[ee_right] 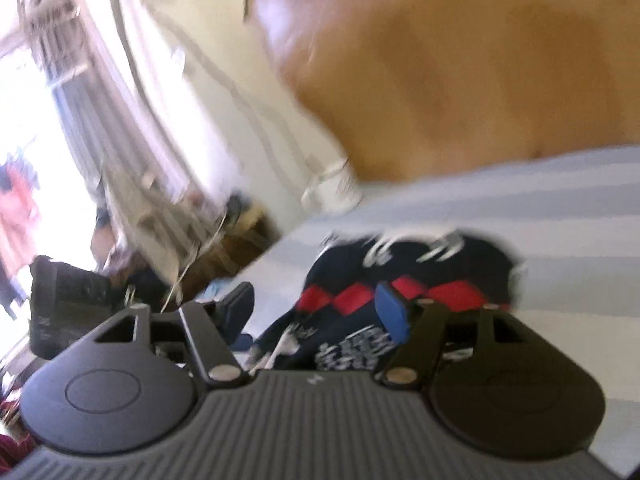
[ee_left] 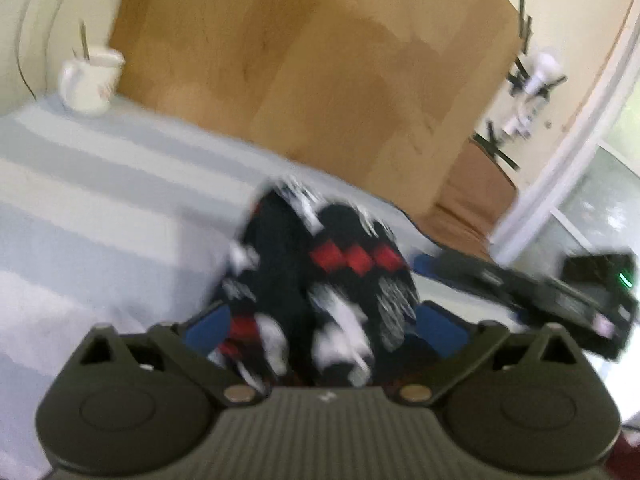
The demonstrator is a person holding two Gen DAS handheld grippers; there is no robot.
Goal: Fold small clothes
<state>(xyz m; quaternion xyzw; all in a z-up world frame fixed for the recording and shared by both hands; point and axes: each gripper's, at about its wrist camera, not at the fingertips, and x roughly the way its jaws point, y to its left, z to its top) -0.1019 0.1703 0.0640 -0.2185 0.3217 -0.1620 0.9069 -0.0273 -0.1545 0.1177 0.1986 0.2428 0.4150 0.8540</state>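
Both tongs, left (ee_left: 324, 320) and right (ee_right: 320, 308), gape over the dark garment (ee_left: 320, 280).

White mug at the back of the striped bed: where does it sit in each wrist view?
Left wrist: white mug upper left, beside the wooden headboard.
Right wrist: mug centre, blurred, below the headboard's left edge.
Shared landmark: dark patterned garment lying on the bed.

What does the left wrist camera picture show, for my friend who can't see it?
A dark garment with red diamonds and white marks lies bunched on a pale striped cloth, between the open left gripper fingers. A white mug stands far back by a wooden board. The picture is blurry.
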